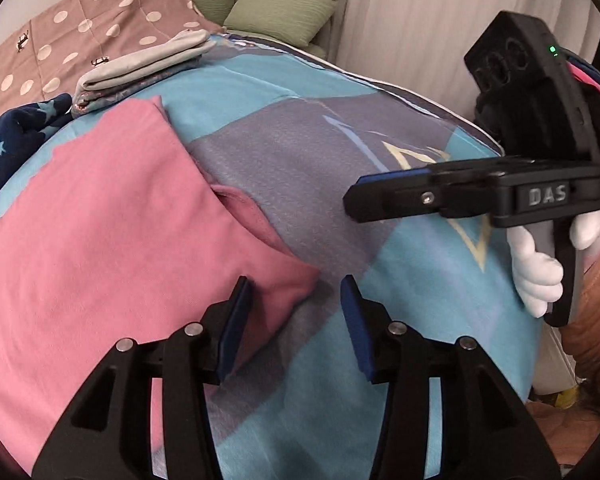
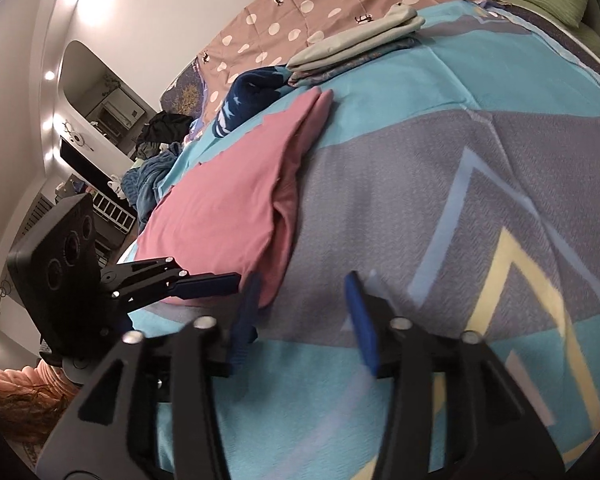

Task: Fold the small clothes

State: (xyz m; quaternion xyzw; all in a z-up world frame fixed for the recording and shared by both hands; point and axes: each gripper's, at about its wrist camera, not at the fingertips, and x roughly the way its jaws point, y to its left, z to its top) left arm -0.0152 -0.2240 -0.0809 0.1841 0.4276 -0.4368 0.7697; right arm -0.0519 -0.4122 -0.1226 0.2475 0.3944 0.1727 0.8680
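A pink garment (image 1: 112,216) lies folded flat on the blue and grey bedspread (image 1: 300,136). Its near corner reaches just under the left finger of my left gripper (image 1: 296,300), which hovers open with no cloth pinched between its blue pads. In the right wrist view the same pink garment (image 2: 228,208) stretches away at the left. My right gripper (image 2: 304,292) stands open over bare bedspread (image 2: 420,184) just right of the garment's near edge. My left gripper (image 2: 236,280) points in from the left at that edge. My right gripper (image 1: 354,196) shows side-on, held by a white-gloved hand (image 1: 536,276).
A small stack of folded grey and patterned clothes (image 1: 140,64) sits at the far side of the bed. A crumpled navy garment with stars (image 1: 20,132) lies beside it. Behind are a brown dotted blanket (image 1: 60,20) and green pillows (image 1: 280,12). A curtain hangs at the right.
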